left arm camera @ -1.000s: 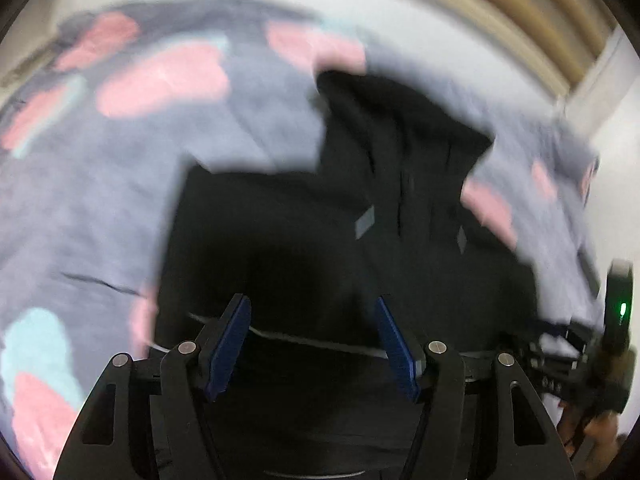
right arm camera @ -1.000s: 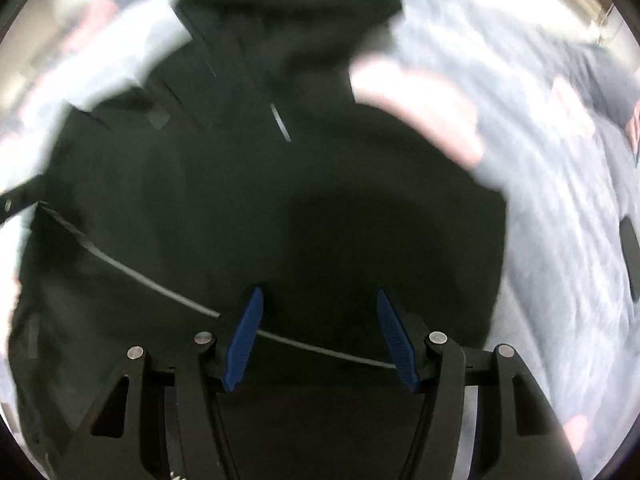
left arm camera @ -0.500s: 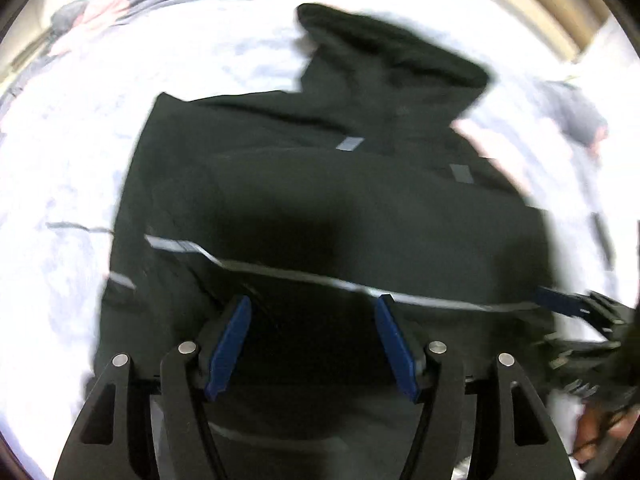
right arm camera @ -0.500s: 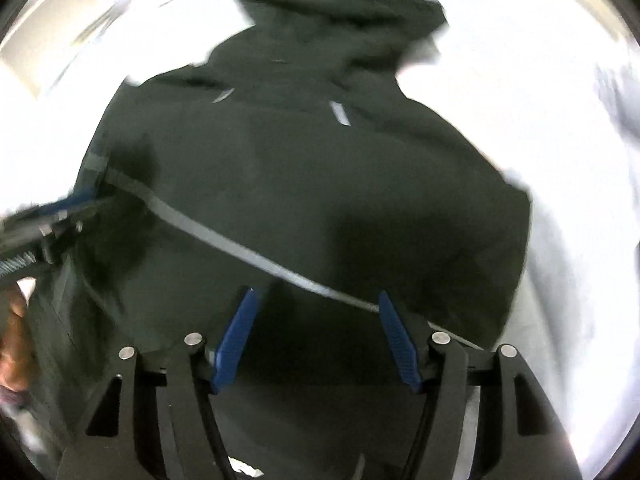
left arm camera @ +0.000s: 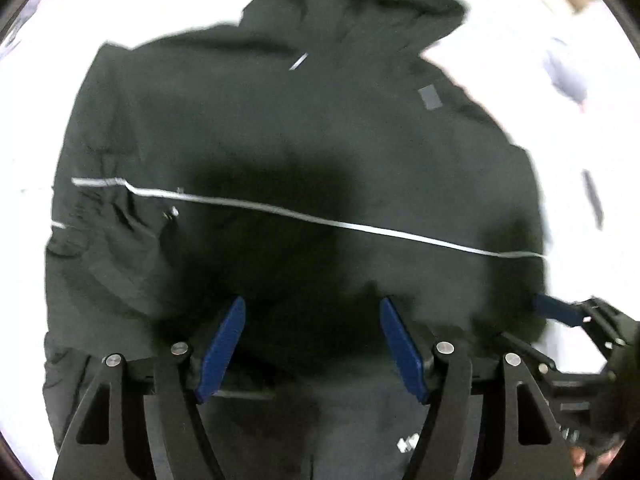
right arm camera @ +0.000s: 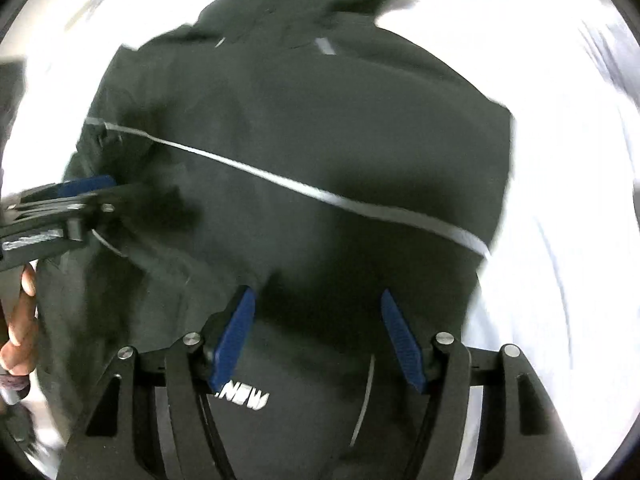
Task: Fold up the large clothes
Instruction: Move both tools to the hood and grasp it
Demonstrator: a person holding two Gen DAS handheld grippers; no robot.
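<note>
A black hooded jacket lies spread flat with its hood at the top, and a thin silver stripe crosses its body. My left gripper hangs above its lower part with the jaws opening and nothing pinched between the blue pads. In the right wrist view the same jacket fills the frame under my right gripper, which is open and apart from the cloth. White lettering shows near the jacket's hem. Each gripper appears at the edge of the other's view: right gripper, left gripper.
The bed cover around the jacket is washed out to white. A grey fold of the cover shows at the upper right. A person's hand holds the left gripper at the left edge.
Both views have pulled back from the cloth: the whole jacket with its hood now shows. The grey and pink cover has washed out to white. The left jaws stand a little wider.
</note>
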